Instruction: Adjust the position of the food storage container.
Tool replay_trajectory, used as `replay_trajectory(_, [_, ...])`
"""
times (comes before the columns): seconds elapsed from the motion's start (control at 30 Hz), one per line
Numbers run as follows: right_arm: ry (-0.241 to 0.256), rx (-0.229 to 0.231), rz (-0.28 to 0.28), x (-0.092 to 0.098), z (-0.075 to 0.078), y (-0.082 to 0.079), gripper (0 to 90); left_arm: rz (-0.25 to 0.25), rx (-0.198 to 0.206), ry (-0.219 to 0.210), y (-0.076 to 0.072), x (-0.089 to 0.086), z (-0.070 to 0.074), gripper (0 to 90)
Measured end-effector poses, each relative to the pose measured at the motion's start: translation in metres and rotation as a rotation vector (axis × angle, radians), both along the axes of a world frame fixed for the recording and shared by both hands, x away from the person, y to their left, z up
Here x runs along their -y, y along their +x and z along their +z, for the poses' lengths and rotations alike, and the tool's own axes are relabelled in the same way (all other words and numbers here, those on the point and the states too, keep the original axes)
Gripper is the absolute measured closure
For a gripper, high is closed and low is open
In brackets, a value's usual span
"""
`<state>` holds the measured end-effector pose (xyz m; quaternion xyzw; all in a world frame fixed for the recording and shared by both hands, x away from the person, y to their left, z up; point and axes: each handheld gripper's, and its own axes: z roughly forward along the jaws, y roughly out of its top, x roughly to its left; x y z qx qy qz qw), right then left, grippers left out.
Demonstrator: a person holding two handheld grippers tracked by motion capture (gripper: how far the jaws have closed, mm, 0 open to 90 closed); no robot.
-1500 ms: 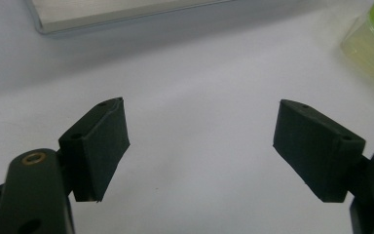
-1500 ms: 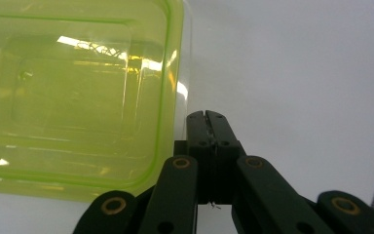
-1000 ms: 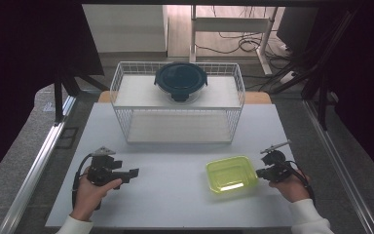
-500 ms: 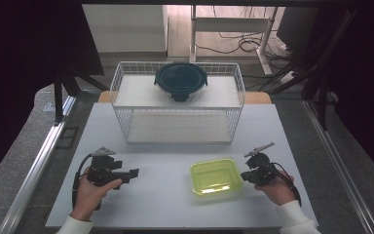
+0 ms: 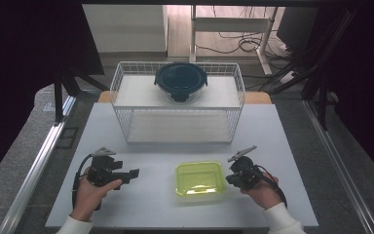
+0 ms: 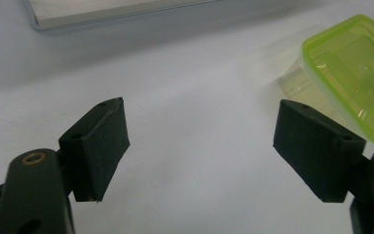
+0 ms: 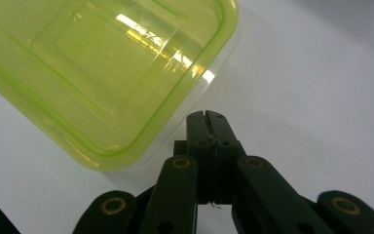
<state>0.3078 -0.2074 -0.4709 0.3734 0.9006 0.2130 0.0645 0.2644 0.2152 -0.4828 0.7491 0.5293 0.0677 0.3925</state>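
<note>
Yellow-green container [image 5: 199, 178] between tools, wire basket [image 5: 177, 105] behind

We can read no text, label, brand, number or sign on anything here. The yellow-green container [image 5: 200, 179] has a plain lid with raised ridges and no lettering that we can make out, even up close in the right gripper view. The dark round lidded container [image 5: 180, 80] on top of the wire rack [image 5: 119, 83] is too small for us to tell any marking. The white tabletop [image 5: 292, 146] is bare of print.
</note>
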Motion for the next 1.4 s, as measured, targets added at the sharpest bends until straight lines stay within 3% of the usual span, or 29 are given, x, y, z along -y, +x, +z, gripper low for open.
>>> replay_trajectory(0.6, [0.017, -0.006, 0.088, -0.037, -0.007, -0.008, 88.6, -0.003, -0.005, 0.004, 0.0, 0.0, 0.0, 19.8])
replay_trajectory(0.87, [0.041, -0.001, 0.072, -0.032, -0.008, -0.01, 88.6, -0.003, -0.005, 0.003, -0.001, -0.001, 0.0, 19.8])
replay_trajectory(1.0, [0.055, 0.035, 0.043, -0.02, -0.004, -0.015, 88.6, -0.006, -0.001, 0.007, -0.002, 0.0, 0.001, 19.8])
replay_trajectory(1.2, [0.121, 0.091, -0.033, 0.001, 0.005, -0.021, 88.3, -0.02, 0.01, 0.0, -0.002, 0.006, 0.004, 19.7])
replay_trajectory(1.4, [0.267, 0.135, -0.105, 0.022, 0.01, -0.024, 84.7, -0.042, 0.01, -0.006, 0.002, 0.009, 0.003, 19.7])
